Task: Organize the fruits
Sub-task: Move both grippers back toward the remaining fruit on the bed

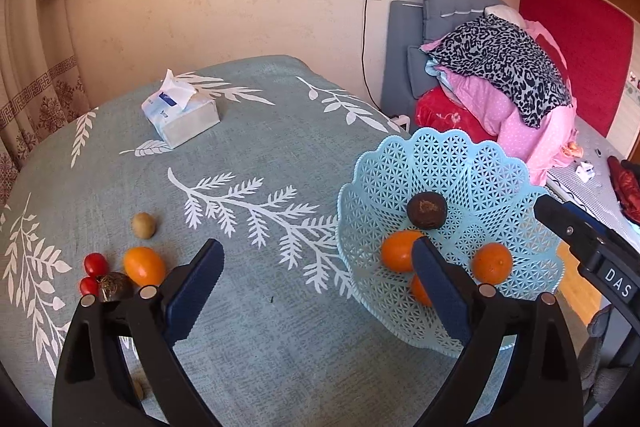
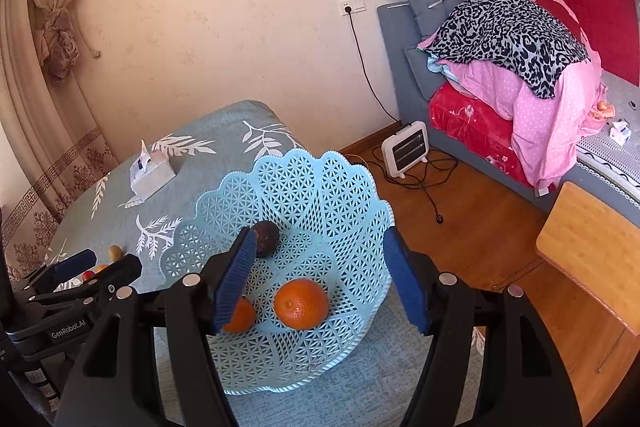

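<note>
Both grippers, left (image 1: 316,267) and right (image 2: 320,267), hang with fingers apart, holding nothing, above the table (image 1: 256,155); oranges (image 2: 301,304) sit in the basket (image 2: 320,187) at its right edge, more fruit (image 1: 144,266) near the left edge.

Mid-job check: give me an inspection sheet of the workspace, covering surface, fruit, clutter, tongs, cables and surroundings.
Surface: table under a teal leaf-print cloth.
Job's things: blue lattice basket at the table's right edge holds three oranges and a dark round fruit. Still on the cloth: one orange, two cherry tomatoes, a dark fruit, a small tan fruit.
Clutter: tissue pack.
Tongs: left tongs open, empty; right tongs open, empty, above the basket.
Cables: black cord from the wall socket down to the floor by a small heater.
Surroundings: bed with piled bedding, curtain, wooden floor.
</note>
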A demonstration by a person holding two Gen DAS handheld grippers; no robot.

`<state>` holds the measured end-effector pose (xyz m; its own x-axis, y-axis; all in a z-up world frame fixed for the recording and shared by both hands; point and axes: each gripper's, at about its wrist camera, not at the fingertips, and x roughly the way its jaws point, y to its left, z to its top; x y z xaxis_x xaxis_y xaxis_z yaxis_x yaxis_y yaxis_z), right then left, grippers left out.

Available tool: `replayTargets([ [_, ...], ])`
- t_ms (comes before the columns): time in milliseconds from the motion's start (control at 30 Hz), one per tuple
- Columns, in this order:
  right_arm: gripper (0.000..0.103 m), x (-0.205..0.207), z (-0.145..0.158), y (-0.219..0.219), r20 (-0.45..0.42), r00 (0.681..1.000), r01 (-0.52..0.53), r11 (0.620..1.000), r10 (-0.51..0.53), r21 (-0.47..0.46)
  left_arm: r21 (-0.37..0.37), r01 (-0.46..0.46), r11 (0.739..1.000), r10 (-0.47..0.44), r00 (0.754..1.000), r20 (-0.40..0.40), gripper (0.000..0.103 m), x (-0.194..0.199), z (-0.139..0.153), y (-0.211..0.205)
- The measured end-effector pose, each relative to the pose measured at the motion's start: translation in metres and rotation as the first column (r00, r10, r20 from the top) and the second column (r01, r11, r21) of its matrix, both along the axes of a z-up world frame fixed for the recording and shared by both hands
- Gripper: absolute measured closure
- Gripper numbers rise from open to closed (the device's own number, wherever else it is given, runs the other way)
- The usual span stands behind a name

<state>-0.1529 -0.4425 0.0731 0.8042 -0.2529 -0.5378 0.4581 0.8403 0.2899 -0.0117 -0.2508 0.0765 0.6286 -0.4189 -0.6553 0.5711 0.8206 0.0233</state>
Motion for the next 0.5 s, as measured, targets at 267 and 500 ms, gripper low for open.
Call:
replayTargets([
  [267, 0.028, 0.006, 0.004, 0.020, 0.004, 1.000, -0.030, 0.999, 0.031, -0.031, 0.007, -0.033, 0.999, 0.032, 0.997, 0.067, 0.009, -0.003, 0.007, 0.021],
  [500, 0.028, 0.021, 0.007, 0.046, -0.017, 0.997, -0.082, 0.995, 0.081, -0.065, -0.005, -0.098, 0.995, 0.098, 0.991, 0.092, 0.007, 0.009, 0.011, 0.054],
])
